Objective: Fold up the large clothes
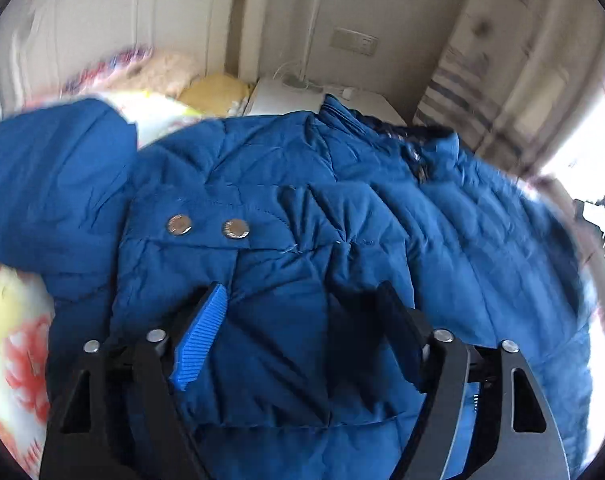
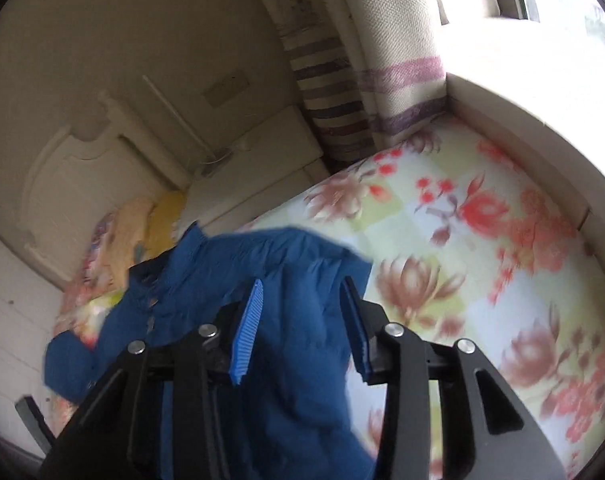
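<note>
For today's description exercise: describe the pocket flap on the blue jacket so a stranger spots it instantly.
Find the floral bedsheet, then the blue puffer jacket spread over it. The pocket flap lies ahead of the left gripper; it alone carries two round silver snaps side by side.

Blue jacket [image 2: 222, 280] on a floral bed [image 2: 482, 240].
The right tool [image 2: 302, 320] hangs over the jacket's edge, jaws apart with fabric between the blue pads [image 2: 248, 332]; striped curtain [image 2: 402, 80] behind.
</note>
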Demonstrator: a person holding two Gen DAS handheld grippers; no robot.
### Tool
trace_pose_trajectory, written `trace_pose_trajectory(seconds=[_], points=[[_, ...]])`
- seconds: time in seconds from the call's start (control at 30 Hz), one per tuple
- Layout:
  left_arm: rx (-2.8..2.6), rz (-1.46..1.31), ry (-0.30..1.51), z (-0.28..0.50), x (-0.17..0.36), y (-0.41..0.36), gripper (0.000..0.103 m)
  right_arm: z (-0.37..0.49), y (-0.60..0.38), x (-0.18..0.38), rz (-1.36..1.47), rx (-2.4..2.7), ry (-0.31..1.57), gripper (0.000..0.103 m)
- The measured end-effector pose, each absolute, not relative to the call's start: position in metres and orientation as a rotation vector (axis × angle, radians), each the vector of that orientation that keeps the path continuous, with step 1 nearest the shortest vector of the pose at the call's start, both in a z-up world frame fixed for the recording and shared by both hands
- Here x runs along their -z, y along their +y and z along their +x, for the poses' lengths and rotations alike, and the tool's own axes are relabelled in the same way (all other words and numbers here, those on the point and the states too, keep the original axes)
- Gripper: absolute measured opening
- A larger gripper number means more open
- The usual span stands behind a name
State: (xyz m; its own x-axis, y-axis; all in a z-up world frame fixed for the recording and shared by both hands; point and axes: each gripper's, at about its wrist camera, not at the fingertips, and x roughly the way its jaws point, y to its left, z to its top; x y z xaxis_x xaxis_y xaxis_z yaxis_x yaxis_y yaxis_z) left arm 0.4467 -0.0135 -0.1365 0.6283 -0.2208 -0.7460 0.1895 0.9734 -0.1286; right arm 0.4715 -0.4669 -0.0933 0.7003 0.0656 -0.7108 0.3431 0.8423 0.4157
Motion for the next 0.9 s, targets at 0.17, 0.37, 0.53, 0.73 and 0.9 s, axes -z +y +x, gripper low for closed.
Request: trace_pose_trajectory(seconds=[0.17, 0.37, 0.53, 0.73, 0.9], points=[[0.237, 0.033, 0.871, 0.446, 0.139, -0.025, 0.087, 0.526, -0.45, 0.093, 0.348, 0.215, 0.914, 0.04], [0.25, 0.007, 0.866, 0.447, 0.138, -0.024, 0.087, 0.536, -0.353, 0.114, -0.026, 0.054, 0.93, 0.04], [0.251, 0.005, 0.865, 0.445, 0.138, -0.025, 0.087, 0.532, -0.37, 0.143, 0.082, 0.053, 0.965, 0.041], [0.248, 0.012, 0.866, 0.446, 0.138, -0.025, 0.087, 0.489, -0.358, 0.099, 0.108, 0.123, 0.803, 0.069], [0.242, 0.024, 0.867, 0.445, 0.138, -0.027, 0.087, 0.491, -0.364, 0.142, 0.117, 0.135, 0.937, 0.071]])
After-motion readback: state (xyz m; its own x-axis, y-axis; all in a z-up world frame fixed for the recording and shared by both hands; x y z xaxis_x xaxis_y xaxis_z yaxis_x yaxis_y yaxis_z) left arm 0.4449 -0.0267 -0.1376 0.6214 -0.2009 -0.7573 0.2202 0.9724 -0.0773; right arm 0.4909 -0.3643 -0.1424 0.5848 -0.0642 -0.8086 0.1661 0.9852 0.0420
